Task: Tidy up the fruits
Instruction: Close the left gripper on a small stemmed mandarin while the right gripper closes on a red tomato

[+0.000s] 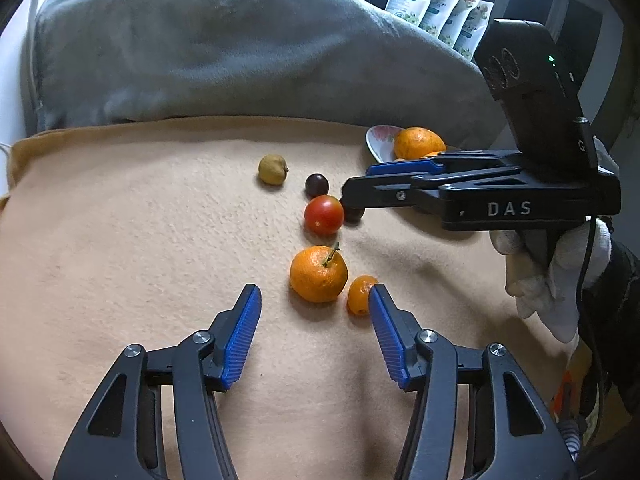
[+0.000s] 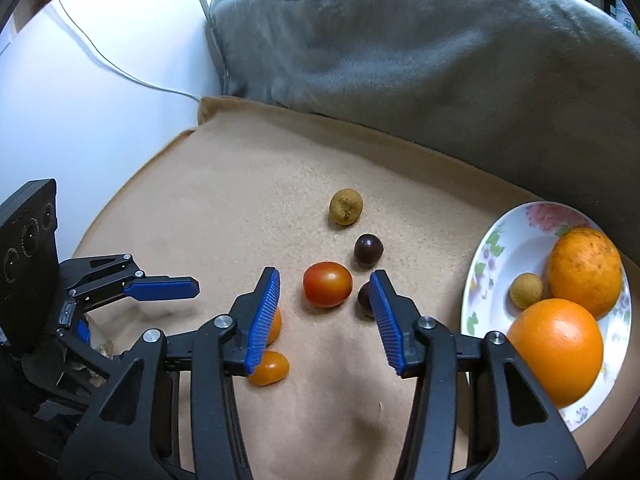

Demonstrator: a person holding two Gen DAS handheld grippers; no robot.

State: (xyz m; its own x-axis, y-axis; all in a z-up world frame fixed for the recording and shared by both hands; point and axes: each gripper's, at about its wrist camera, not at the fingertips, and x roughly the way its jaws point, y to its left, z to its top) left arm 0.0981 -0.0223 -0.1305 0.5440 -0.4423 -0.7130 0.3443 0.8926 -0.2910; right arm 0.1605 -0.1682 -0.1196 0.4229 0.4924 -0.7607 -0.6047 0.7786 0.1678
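Left wrist view: left gripper (image 1: 316,300) tilted down over the tan blanket (image 1: 140,240), jaws apart, nothing clamped. Mandarin (image 1: 319,274) with a stem just ahead of the gap; small kumquat (image 1: 360,294) touching the tip of the right-hand pad. Farther off, a red tomato (image 1: 324,215), a dark grape (image 1: 317,185) and a brownish longan (image 1: 273,169). Right gripper (image 1: 352,196) reaching in level from the right, held by a white-gloved hand (image 1: 552,280), tips beside the tomato; a second dark grape (image 1: 354,214) mostly hidden under those tips. Plate (image 1: 376,144) with an orange (image 1: 418,143) half cut off behind that gripper.

Right wrist view: right gripper (image 2: 324,286) pointing down, jaws apart, pressing on nothing. Tomato (image 2: 327,284) between the tips, clear of both pads; second grape (image 2: 364,300) against the right-hand pad, partly covered. Mandarin nearly hidden behind the left-hand pad, kumquat (image 2: 272,368) below it. Plate (image 2: 484,264) at right, carrying two oranges and a longan. Left gripper (image 2: 188,288) seen side-on at left, gap not readable here.
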